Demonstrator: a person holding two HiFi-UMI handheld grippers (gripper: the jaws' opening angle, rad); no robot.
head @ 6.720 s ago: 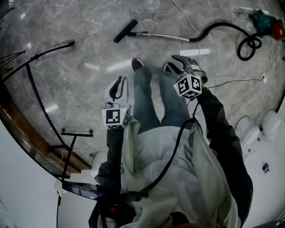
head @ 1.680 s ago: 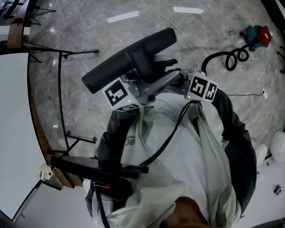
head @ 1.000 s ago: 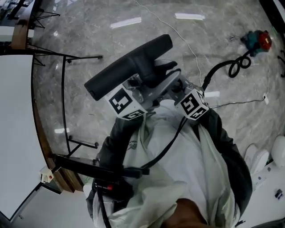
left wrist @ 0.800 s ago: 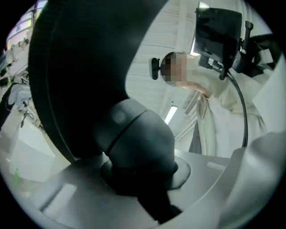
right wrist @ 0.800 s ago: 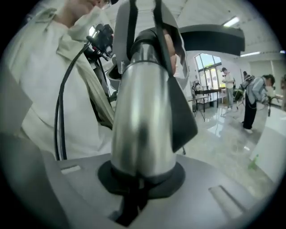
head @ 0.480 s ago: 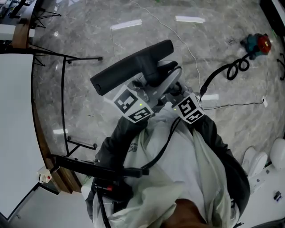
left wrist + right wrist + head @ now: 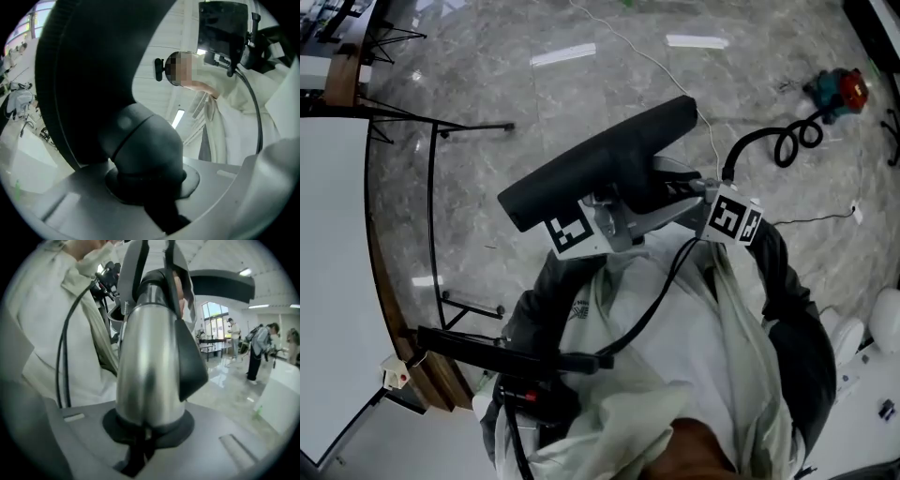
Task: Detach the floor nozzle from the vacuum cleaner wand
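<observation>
Grip: left tongs (image 7: 146, 187) clamped on floor nozzle (image 7: 600, 164) neck, right tongs (image 7: 140, 434) clamped on wand (image 7: 147, 366). Advice: pull apart along wand axis, slight twist, no levering.

Glossy grey marble floor (image 7: 487, 122); lying on it at top right, 1 red-and-teal vacuum body (image 7: 839, 89) and coiled black hose (image 7: 787, 142).

The floor nozzle (image 7: 598, 167) is matte black, the wand (image 7: 147, 366) shiny silver, the floor (image 7: 469, 84) grey-veined marble, and the vacuum body (image 7: 841, 89) red and teal.
</observation>
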